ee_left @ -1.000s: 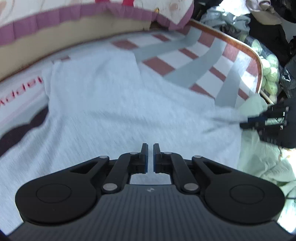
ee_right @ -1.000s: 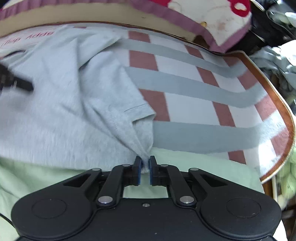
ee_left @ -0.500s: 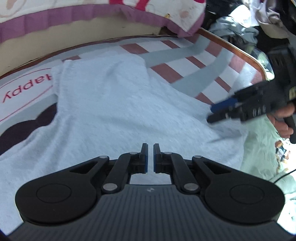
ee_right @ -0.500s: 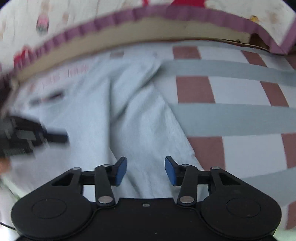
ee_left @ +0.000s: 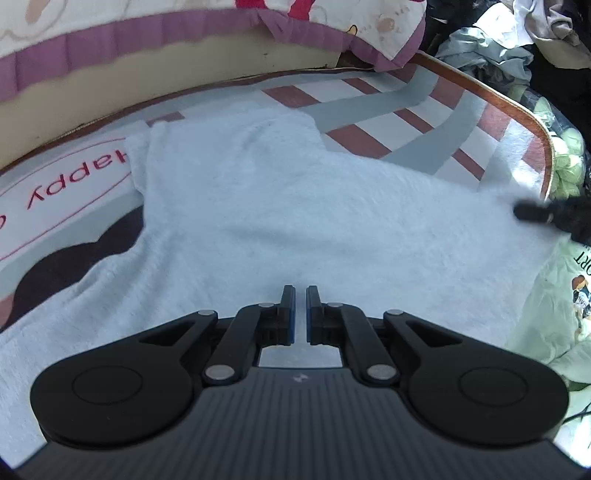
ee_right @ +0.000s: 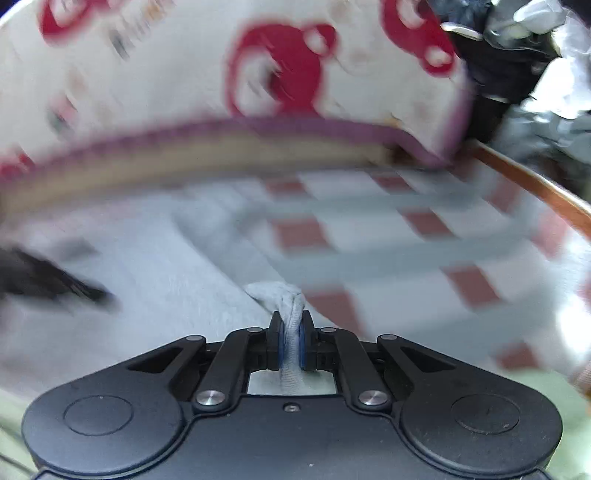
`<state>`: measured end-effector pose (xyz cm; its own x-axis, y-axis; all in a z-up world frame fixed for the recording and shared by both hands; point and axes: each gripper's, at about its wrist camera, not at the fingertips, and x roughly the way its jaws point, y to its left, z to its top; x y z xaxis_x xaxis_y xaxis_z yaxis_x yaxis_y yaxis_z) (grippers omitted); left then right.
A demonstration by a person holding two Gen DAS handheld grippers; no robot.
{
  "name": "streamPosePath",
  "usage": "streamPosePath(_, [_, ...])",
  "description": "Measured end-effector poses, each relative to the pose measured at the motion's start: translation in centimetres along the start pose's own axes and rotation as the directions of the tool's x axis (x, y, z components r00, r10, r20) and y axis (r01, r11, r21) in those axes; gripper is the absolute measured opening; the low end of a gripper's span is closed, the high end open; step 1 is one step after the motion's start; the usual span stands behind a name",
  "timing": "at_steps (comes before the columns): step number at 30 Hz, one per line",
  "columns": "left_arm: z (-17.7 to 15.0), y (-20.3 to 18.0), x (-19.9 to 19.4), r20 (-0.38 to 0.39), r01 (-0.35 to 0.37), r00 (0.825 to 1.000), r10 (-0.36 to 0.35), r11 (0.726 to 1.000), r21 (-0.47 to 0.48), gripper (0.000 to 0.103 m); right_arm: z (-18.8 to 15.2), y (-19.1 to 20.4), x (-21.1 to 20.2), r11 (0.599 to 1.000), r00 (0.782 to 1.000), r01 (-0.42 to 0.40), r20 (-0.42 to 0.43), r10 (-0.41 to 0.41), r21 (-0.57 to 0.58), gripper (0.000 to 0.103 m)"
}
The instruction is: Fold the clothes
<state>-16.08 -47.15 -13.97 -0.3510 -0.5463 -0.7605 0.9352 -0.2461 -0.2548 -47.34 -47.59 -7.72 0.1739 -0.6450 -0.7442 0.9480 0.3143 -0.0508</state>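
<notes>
- Right gripper (ee_right: 291,338): jaws, wide apart half a second ago, have just closed, now clamped on a bunched fold of the grey shirt (ee_left: 295,221).
- Left gripper (ee_left: 300,314): fingers together as before, empty above the shirt.

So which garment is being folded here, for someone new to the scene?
On the striped mat below the pink-edged cushion lies a pale grey shirt, spread flat. The mint printed garment beside it is crumpled; the grey one is plain.
</notes>
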Motion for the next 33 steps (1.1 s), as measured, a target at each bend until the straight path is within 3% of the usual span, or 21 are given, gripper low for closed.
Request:
streamPosePath(4, [-0.4,-0.2,0.1,-0.018,0.017,1.0,-0.017,1.0,0.006,0.005,-0.6,0.0,3.0,0.997,0.984,0.05,-0.174,-0.038,0.062,0.011])
streamPosePath(6, [-0.6,-0.4,0.4,-0.034,-0.006,0.999,0.007,0.999,0.033,0.006,-0.1,1.1,3.1,0.997,0.974,0.075,-0.212,-0.075,-0.009,0.018])
streamPosePath(8, [-0.7,-0.4,0.5,-0.042,-0.024,0.999,0.025,0.999,0.047,0.006,0.7,1.3,3.1,0.999,0.963,0.034,-0.265,-0.042,-0.034,0.022])
streamPosePath(12, [-0.4,0.3,0.6,-0.04,-0.034,0.999,0.034,0.999,0.009,0.007,3.0,0.8,1.7,0.999,0.986,0.036,-0.161,-0.035,0.0,0.033])
streamPosePath(15, [-0.2,1.5,0.5,-0.028,-0.045,0.999,0.045,0.998,-0.033,0.007,6.0,0.1,2.3,0.991,0.994,-0.067,-0.073,0.076,0.116,0.034])
streamPosePath(18, [0.1,3.2,0.1,0.003,-0.059,0.998,0.059,0.994,-0.096,0.009,9.4,0.7,5.1,0.971,0.981,-0.175,-0.051,0.185,0.161,0.034])
streamPosePath(20, [0.2,4.5,-0.3,0.041,-0.058,0.997,0.064,0.989,-0.133,0.01,11.3,1.6,7.7,0.945,0.958,-0.261,-0.067,0.279,0.197,0.034])
streamPosePath(22, [0.3,5.3,-0.7,0.075,-0.051,0.995,0.062,0.989,-0.135,0.023,12.7,2.4,10.5,0.916,0.932,-0.321,-0.09,0.35,0.24,0.034])
streamPosePath(27, [0.6,7.0,-0.5,0.103,-0.006,0.994,0.025,0.984,-0.179,0.027,13.7,2.8,16.2,0.877,0.914,-0.329,-0.114,0.389,0.349,0.035])
streamPosePath(29, [0.9,7.7,-0.1,0.109,0.018,0.994,0.005,0.978,-0.207,0.027,13.9,3.0,17.0,0.886,0.921,-0.327,-0.101,0.377,0.329,0.035])
streamPosePath(31, [1.2,8.0,0.2,0.129,0.023,0.992,0.006,0.974,-0.223,0.026,14.3,3.4,17.0,0.901,0.927,-0.349,-0.05,0.373,0.258,0.021])
streamPosePath(32, [1.3,8.0,0.3,0.14,0.017,0.99,0.015,0.975,-0.224,0.025,14.6,3.6,16.8,0.903,0.924,-0.368,-0.023,0.382,0.22,0.003])
streamPosePath(33, [1.4,8.0,0.3,0.144,-0.001,0.989,0.032,0.977,-0.213,0.025,14.8,3.9,16.3,0.899,0.916,-0.392,-0.006,0.401,0.194,0.003])
